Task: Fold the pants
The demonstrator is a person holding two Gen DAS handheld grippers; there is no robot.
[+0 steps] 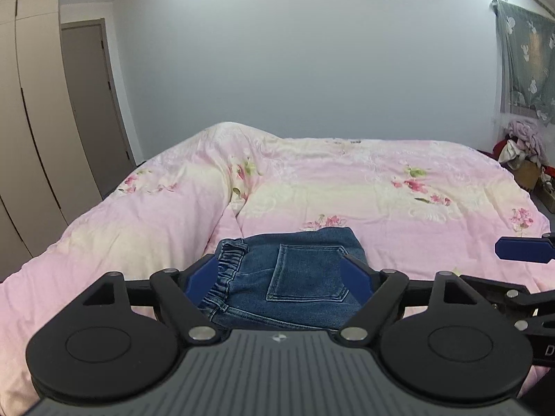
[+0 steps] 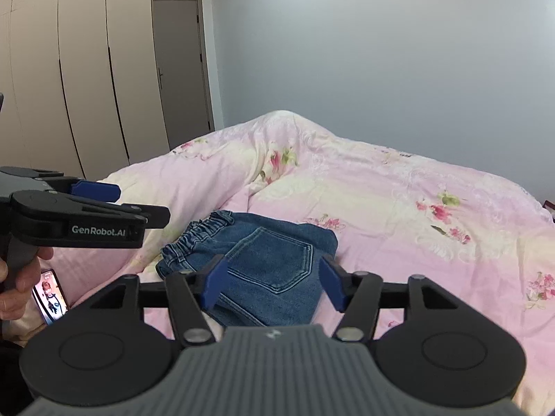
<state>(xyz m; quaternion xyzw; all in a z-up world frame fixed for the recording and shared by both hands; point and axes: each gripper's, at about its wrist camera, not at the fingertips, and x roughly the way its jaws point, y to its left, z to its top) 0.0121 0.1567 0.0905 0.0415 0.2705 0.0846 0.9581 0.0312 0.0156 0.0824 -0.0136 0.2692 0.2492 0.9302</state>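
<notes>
Blue denim pants [image 1: 288,277] lie folded into a compact stack on the pink floral quilt [image 1: 347,187], back pocket up and elastic waistband at the left. They also show in the right wrist view [image 2: 263,263]. My left gripper [image 1: 282,275] is open and empty, raised above the near edge of the pants. My right gripper [image 2: 274,284] is open and empty, also above the pants. The left gripper shows from the side in the right wrist view [image 2: 104,204]. One blue finger of the right gripper [image 1: 520,248] shows at the right edge of the left wrist view.
The quilt [image 2: 399,201] covers the whole bed and has a raised bump at the far left. A phone with a lit screen [image 2: 52,296] lies at the bed's near left edge. Wardrobes [image 2: 69,69] and a door stand left; clutter [image 1: 523,152] lies far right.
</notes>
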